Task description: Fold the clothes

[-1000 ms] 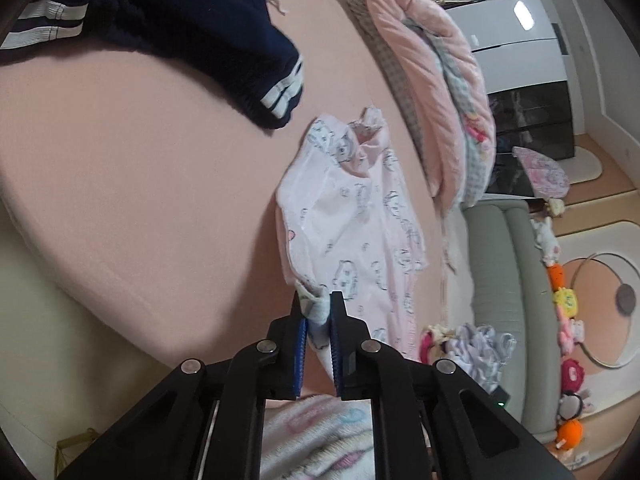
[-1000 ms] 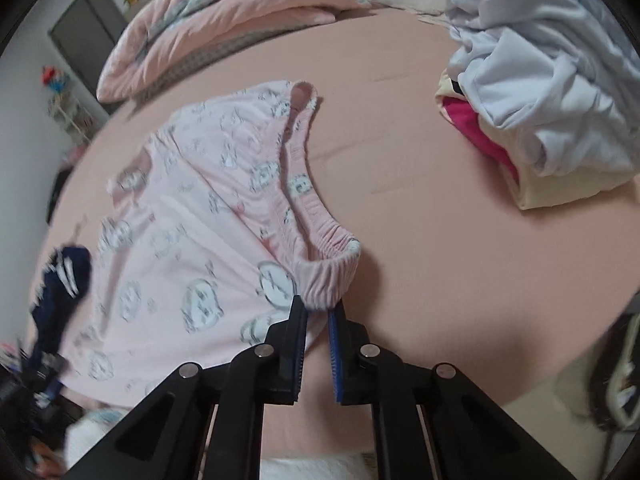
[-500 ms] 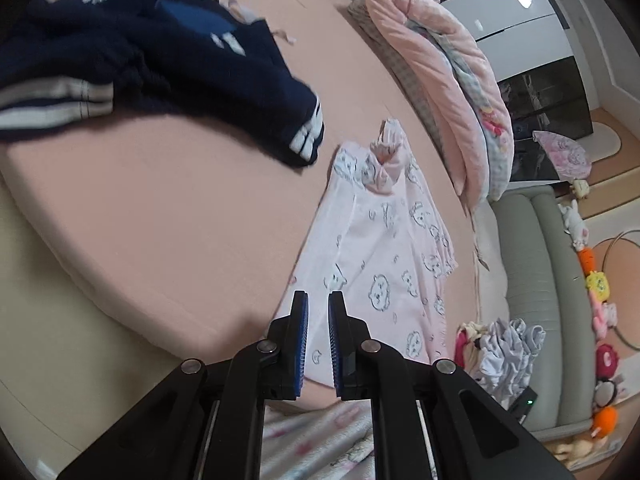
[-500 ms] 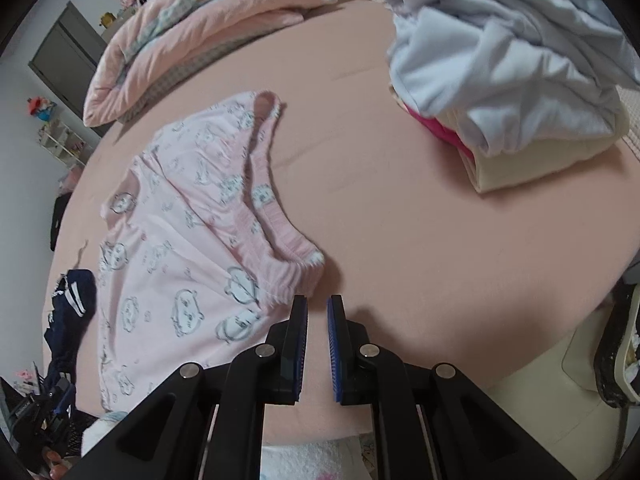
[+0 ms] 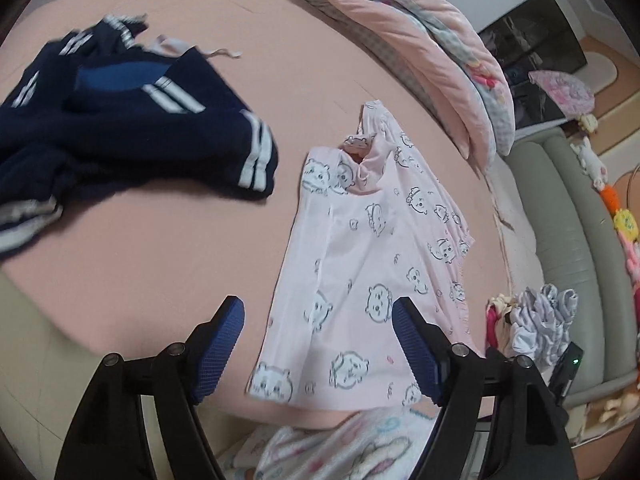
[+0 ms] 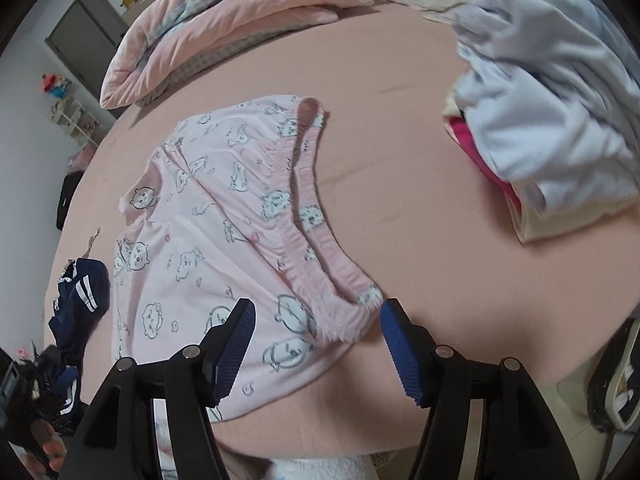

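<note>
Pale pink pyjama shorts with a bear print (image 5: 376,264) lie flat on the pink bed, and the right wrist view shows them (image 6: 208,240) with the ruffled waistband (image 6: 316,252) toward the right. My left gripper (image 5: 318,344) is open above the near hem, holding nothing. Just in front of the waistband's near corner hovers my right gripper (image 6: 316,336), open and empty too.
A dark navy garment with white stripes (image 5: 120,120) lies left of the shorts. A pile of white, magenta and cream clothes (image 6: 548,112) sits at the right. A folded pink quilt (image 5: 420,48) lies along the far side. The bed edge (image 5: 100,344) is close below.
Both grippers let go of the shorts, drew back toward the bed edge and opened wide. The shorts now rest flat on the bed.
</note>
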Tool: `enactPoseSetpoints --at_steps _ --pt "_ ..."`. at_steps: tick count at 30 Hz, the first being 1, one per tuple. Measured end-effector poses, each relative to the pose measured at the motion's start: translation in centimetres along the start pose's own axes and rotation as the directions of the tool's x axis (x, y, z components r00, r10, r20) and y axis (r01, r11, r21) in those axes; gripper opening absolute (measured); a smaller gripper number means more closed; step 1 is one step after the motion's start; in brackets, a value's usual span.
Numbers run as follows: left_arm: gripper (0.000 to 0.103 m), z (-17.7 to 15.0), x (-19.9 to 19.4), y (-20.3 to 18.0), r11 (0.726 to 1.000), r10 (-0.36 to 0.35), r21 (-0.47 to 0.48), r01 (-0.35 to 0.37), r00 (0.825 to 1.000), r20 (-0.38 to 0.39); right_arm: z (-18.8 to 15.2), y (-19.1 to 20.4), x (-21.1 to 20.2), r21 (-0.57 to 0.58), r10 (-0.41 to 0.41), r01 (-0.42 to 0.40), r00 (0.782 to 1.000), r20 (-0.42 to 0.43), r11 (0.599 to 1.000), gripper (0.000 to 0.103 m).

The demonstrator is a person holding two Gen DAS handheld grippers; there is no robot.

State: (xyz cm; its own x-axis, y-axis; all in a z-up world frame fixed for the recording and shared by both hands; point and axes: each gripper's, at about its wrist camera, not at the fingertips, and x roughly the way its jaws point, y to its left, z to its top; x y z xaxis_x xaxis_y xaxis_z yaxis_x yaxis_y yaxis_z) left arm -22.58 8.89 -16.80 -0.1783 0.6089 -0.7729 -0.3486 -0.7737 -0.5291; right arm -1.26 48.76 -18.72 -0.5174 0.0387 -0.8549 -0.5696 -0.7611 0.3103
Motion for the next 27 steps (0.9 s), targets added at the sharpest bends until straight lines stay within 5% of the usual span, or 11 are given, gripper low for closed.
enactPoseSetpoints --at_steps 27 --pt "0.075 11.1 9.1 -2.7 0.998 -0.049 0.04 0.055 0.99 -0.132 7.0 1.7 5.0 0.001 -0.032 0.032 0.999 -0.039 0.999 0.065"
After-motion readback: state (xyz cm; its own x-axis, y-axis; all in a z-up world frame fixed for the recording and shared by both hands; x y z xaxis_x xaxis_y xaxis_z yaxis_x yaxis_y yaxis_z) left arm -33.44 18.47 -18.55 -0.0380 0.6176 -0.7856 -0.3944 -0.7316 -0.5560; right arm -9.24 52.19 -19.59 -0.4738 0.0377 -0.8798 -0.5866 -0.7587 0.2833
